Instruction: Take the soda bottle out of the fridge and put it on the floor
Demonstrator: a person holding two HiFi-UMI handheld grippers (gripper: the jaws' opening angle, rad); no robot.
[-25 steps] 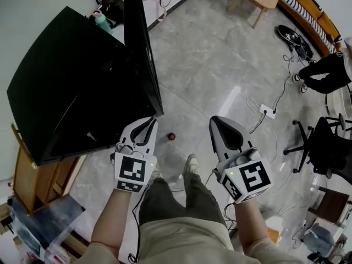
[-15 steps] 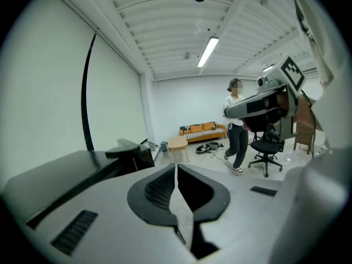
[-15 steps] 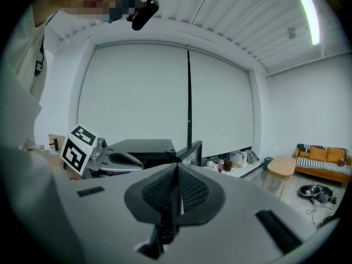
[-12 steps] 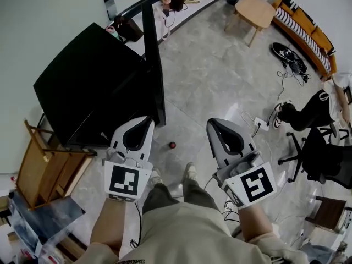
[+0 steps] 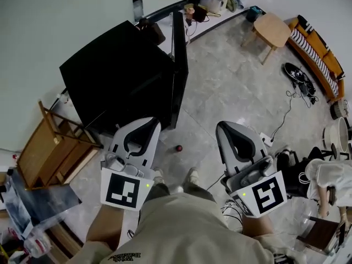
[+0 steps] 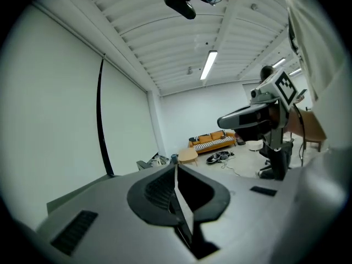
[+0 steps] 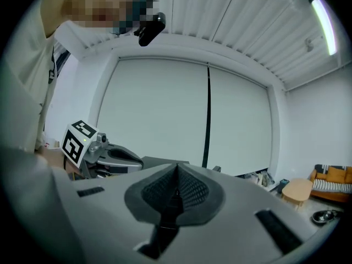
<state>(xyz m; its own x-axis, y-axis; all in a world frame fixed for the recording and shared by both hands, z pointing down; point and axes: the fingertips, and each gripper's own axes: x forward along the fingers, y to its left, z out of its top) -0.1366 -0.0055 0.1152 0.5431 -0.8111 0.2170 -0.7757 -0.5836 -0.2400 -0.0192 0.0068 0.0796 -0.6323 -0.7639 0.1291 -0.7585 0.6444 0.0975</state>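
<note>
- Head view: your left gripper (image 5: 147,123) and right gripper (image 5: 226,126) hover near the black fridge (image 5: 121,81).
- Both claws sit closed, holding nothing.
- A small red object (image 5: 179,148) lies on the floor (image 5: 231,87).

Head camera sits high, looking steeply down at the floor (image 5: 231,87), with the orange sofa (image 5: 316,43) far off at the upper right. The left gripper view rides close behind its jaws, nearly level, facing that sofa across the room. The right gripper view faces the white wall (image 7: 159,114), the same sofa clipping its right edge.
</note>
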